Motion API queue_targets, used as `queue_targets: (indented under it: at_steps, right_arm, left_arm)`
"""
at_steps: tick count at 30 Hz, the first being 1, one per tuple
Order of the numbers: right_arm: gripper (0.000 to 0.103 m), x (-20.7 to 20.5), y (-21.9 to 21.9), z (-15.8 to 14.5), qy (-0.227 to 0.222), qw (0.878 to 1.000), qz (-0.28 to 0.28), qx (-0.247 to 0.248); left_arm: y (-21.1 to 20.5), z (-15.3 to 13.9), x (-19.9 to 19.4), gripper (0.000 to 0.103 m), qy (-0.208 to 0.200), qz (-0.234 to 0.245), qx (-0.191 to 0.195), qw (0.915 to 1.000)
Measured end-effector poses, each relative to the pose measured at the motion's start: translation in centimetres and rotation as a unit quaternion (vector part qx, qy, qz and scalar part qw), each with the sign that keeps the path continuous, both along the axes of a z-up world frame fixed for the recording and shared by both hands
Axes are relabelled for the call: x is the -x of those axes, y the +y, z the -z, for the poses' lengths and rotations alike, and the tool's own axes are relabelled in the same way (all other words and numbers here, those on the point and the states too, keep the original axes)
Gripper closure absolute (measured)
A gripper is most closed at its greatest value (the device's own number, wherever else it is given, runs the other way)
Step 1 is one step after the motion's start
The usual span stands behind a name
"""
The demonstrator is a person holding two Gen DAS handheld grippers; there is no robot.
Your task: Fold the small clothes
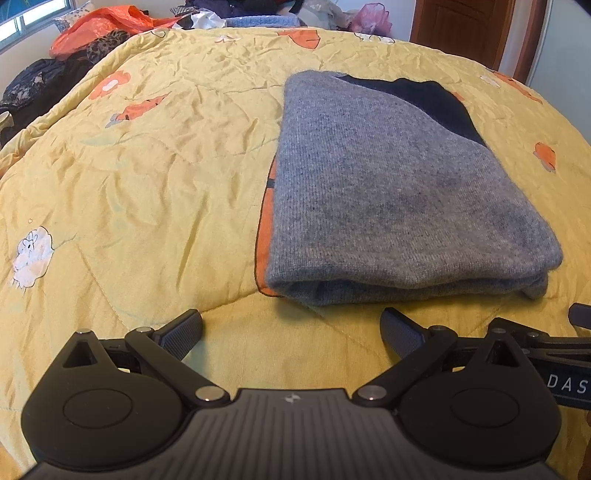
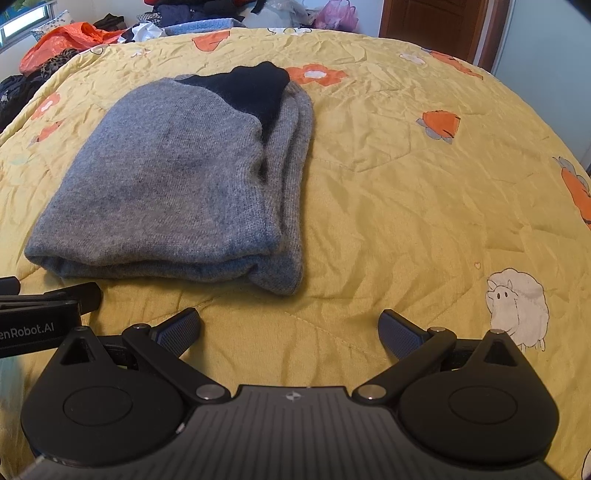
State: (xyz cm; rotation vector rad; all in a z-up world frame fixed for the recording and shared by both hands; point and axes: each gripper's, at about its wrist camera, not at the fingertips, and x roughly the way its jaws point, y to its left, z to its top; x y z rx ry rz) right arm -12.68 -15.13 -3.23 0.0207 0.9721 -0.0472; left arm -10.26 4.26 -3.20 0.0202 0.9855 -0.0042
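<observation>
Knitwear sits folded in the middle of the bed: a grey sweater (image 1: 402,192) doubled into a thick, soft-edged rectangle, with a dark navy part (image 2: 255,92) showing at its far end. It lies flat on the yellow quilt (image 1: 155,177), apparently because the folding is finished or nearly so; the layers stack fairly evenly, and the rounded fold along the near edge suggests a bulky, springy knit that will not crease sharply. Along the right side, seen from the right wrist view, several ribbed edges peek out unevenly, so a little tidying may remain.

Both tools hang just short of the garment, touching nothing. The left claw (image 1: 291,332) is spread wide with nothing between its textured dark pads, and the right claw (image 2: 290,330) is likewise spread and empty. They sit close beside each other, near the sweater's front edge, likely because the bundle has just been let go or is about to be lifted.

The quilt is thin, crinkled, printed with orange flowers and a white sheep (image 2: 519,308). Beyond the bed lies a heap of other clothes (image 1: 92,40) and a wooden door (image 1: 461,29).
</observation>
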Motion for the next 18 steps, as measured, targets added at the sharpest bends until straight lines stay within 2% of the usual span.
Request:
queue_targets:
  at_steps: [18]
  right_arm:
    - [0.000,-0.03,0.04,0.06,0.000,1.000,0.000,0.000]
  left_arm:
    - [0.28,-0.20,-0.29,0.000,0.006,0.011,0.010,0.9999]
